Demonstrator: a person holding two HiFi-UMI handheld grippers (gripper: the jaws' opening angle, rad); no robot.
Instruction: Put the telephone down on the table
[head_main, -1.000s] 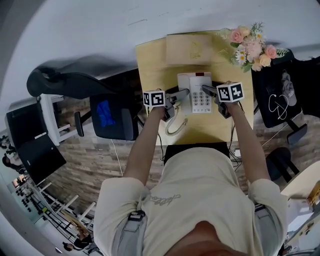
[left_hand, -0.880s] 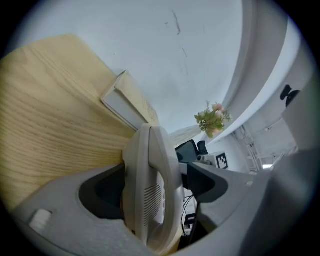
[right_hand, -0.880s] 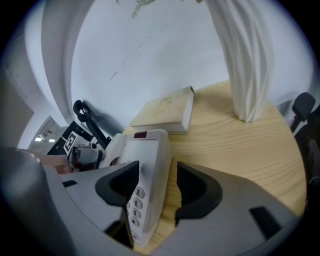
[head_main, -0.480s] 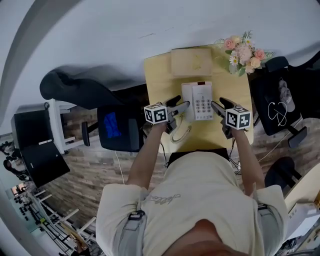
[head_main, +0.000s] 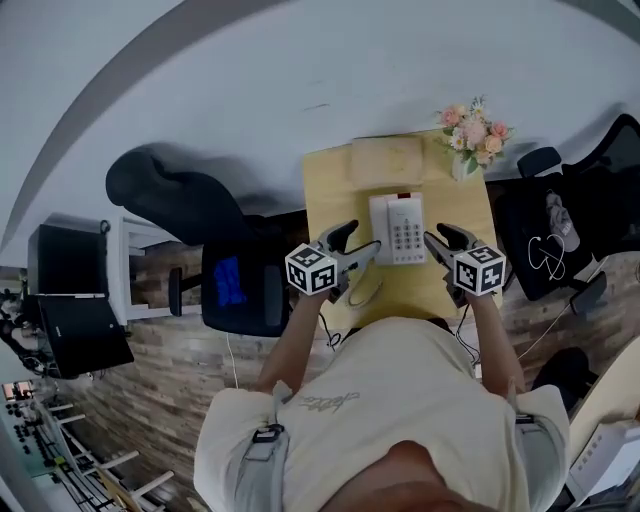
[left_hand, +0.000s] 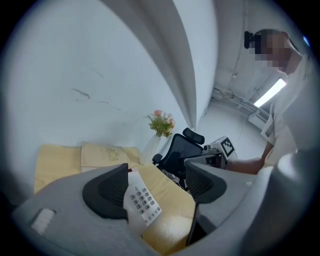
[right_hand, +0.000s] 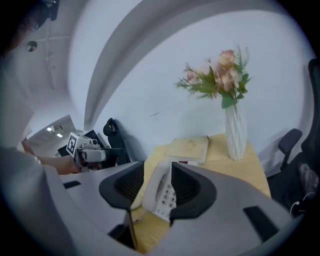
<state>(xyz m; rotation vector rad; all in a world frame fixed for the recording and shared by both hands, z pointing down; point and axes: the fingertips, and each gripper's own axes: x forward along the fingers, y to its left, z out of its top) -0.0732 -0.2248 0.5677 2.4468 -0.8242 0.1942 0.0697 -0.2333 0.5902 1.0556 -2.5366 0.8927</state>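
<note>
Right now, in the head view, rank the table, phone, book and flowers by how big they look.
1. Table
2. Phone
3. Book and flowers: they look about alike, so I won't rank them.

The right gripper's (right_hand: 157, 189) jaws are closing on nothing. Through the gap between the fingers, the white telephone (right_hand: 162, 199) lies on the yellow table (right_hand: 217, 162) beyond. A vase of flowers (right_hand: 235, 131) stands past the right finger, and the left gripper (right_hand: 107, 151) is left of the left finger.
</note>
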